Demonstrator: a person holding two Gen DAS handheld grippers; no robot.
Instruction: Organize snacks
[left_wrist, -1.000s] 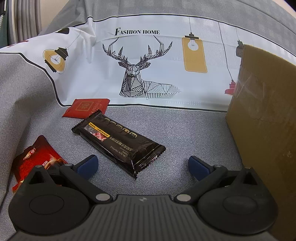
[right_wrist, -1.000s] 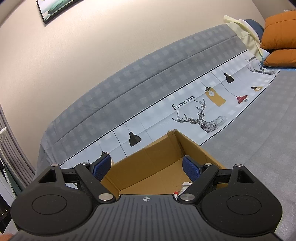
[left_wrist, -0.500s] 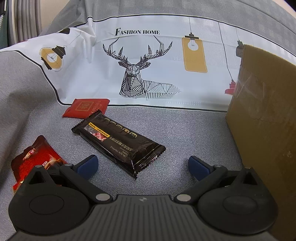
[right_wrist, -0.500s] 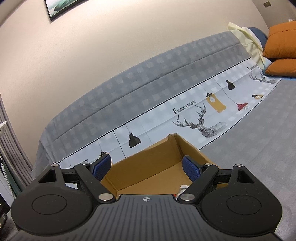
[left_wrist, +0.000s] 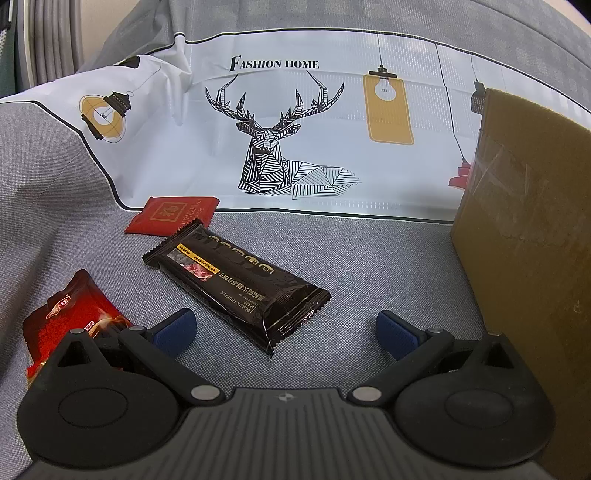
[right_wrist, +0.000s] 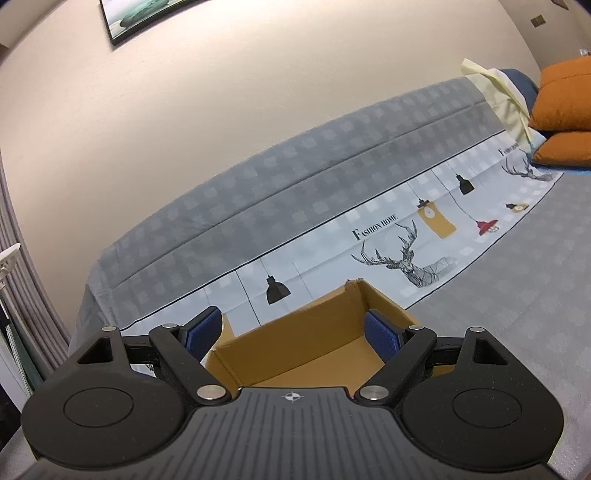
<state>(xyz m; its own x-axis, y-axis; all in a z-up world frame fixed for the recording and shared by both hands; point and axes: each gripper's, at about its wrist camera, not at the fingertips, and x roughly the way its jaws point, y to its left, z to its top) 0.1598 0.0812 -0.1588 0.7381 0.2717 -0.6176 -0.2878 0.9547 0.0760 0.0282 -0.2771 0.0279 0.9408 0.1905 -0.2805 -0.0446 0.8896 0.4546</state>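
On a grey bed (left_wrist: 388, 258) lie three snack packets, seen from the left wrist camera. Nearest the middle is a long black bar (left_wrist: 236, 280), lying flat and diagonal, its far end pointing up-left and its near end reaching toward the space between the left gripper's (left_wrist: 284, 330) blue pads. The left gripper's jaws are spread wide and hold nothing; the bar's near end lies just ahead of them, not touching either pad. Just beyond the bar's far end sits a flat red packet (left_wrist: 171, 216), close to or slightly under the bar's corner; which one cannot be told. A red pouch (left_wrist: 70, 317) lies to the left, partly hidden behind the left finger. Behind the snacks a white cloth (left_wrist: 295, 122) printed with a deer, lamps and the words "Fashion Home" runs across the bed. A cardboard box (left_wrist: 532, 236) stands at the right edge, its brown side wall facing the camera.

From the right wrist camera, the right gripper (right_wrist: 293, 334) hovers above the same box (right_wrist: 303, 350), which is open at the top. Its jaws are also spread apart and empty. Two orange cushions (right_wrist: 561, 114) lie far right.
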